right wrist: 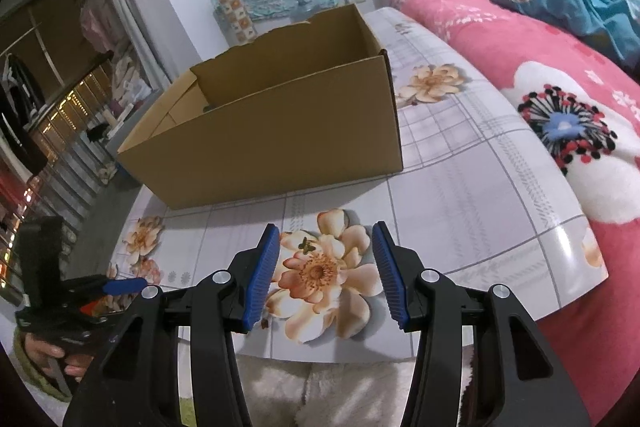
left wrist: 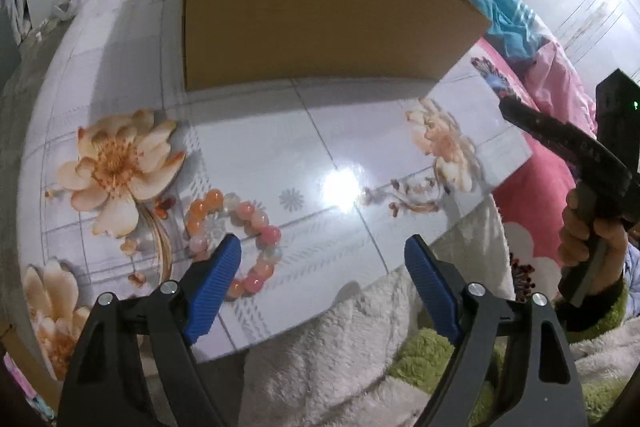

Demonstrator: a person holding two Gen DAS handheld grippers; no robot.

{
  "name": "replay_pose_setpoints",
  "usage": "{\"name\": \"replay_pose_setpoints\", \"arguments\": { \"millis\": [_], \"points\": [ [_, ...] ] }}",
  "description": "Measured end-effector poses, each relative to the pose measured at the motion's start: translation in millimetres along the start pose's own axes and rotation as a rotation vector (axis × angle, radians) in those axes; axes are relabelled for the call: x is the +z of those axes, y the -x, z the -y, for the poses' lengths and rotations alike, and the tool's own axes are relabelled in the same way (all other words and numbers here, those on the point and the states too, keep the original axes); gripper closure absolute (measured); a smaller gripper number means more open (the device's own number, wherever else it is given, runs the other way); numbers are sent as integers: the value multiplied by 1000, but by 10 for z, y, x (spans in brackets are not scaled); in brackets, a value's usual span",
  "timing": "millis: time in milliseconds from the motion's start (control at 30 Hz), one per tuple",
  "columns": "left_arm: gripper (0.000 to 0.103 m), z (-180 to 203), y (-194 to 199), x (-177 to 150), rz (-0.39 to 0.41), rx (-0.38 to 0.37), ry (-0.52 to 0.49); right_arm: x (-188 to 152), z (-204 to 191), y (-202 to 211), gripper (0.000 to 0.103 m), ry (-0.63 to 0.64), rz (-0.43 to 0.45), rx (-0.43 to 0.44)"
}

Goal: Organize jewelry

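My left gripper (left wrist: 322, 263) hangs over the near edge of the glossy white flower-printed board (left wrist: 320, 131), its blue ribbed pads spread wide with only bare board between them. The bracelet of round orange, pink and milky beads (left wrist: 236, 235) lies flat on the board just left of that gap; my left blue pad (left wrist: 218, 275) crosses in front of the loop's near side, and I cannot tell whether it touches the beads. My right gripper (right wrist: 325, 273) hovers over a printed peach blossom, its pads apart and pinching nothing. The open brown cardboard box (right wrist: 280, 131) stands on the board beyond both tools, well apart from the bracelet.
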State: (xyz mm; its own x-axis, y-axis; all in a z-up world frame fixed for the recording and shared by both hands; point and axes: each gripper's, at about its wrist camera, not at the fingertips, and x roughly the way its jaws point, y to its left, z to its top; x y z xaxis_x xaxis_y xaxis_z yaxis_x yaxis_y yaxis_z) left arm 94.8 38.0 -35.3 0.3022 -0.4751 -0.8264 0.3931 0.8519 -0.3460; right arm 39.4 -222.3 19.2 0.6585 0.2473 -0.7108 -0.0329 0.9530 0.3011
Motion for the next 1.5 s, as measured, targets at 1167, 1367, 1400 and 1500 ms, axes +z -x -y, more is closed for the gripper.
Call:
{"name": "replay_pose_setpoints", "arguments": {
  "millis": [1167,1367,1400,1500],
  "points": [
    [6,489,-511,575,11,205,-90,4,203,-223,56,-44,-54,-7],
    [5,587,-610,577,-25,345,-128,1,193,-223,55,-42,-52,-3],
    [5,585,-607,586,-27,348,-121,1,187,-224,55,-41,-52,-2],
    [5,599,-606,606,-28,355,-112,-1,162,-224,54,-35,-52,-1]
  ]
}}
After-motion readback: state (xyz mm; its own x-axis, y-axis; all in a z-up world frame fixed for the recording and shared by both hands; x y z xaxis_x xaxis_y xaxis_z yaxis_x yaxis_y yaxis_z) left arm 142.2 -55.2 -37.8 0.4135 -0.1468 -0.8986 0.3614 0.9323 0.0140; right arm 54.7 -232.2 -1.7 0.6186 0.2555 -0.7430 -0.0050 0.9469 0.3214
